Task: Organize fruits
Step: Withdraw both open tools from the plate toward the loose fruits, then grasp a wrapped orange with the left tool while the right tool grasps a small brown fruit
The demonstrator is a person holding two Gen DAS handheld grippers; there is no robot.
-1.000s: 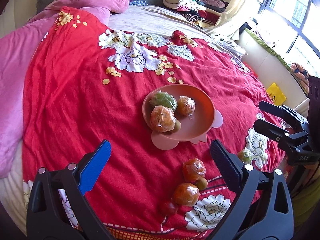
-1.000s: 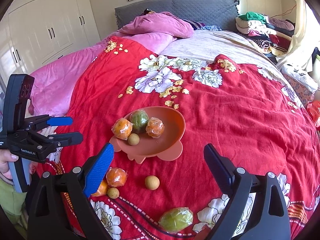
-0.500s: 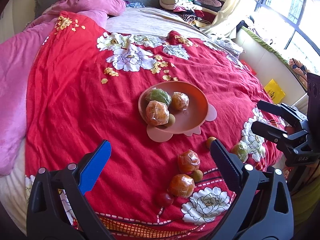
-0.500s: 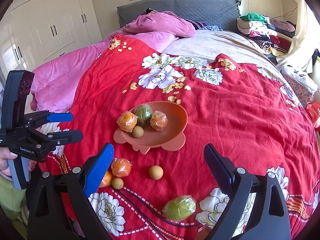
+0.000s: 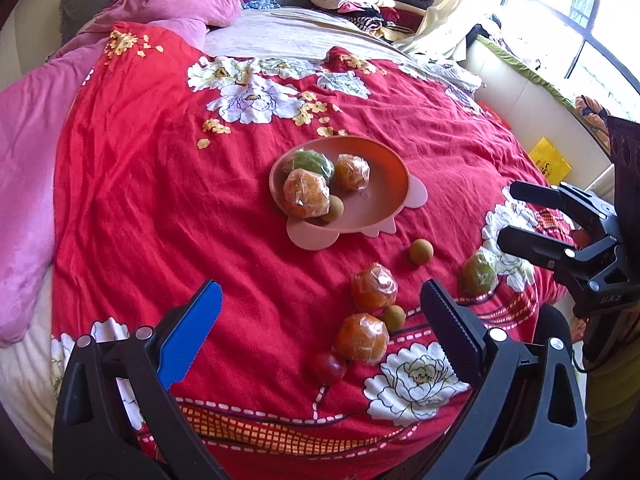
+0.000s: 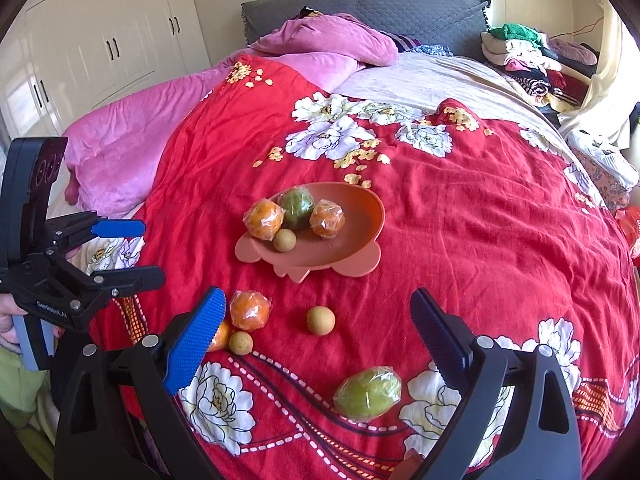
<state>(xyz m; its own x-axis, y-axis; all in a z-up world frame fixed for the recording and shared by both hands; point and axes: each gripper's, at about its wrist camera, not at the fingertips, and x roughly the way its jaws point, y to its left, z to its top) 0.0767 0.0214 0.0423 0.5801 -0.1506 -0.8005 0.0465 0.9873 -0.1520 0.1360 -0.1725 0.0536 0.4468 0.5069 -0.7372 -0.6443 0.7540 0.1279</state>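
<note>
We note both grippers, left gripper (image 5: 320, 320) and right gripper (image 6: 316, 336), spread wide and empty; the plastic-wrapped green fruit (image 6: 368, 392) near the right one may roll on the soft red floral quilt (image 6: 460, 220) before reaching the pink plastic plate (image 6: 360, 216)

Both claws (image 5: 320, 320) (image 6: 316, 328) agape, empty.

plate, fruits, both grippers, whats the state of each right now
plate: on the bedspread, holding four fruits
wrapped green fruit: loose on the bedspread, off the plate
small round brown fruit: loose, off the plate
left gripper: jaws open, empty
right gripper: jaws open, empty
</note>
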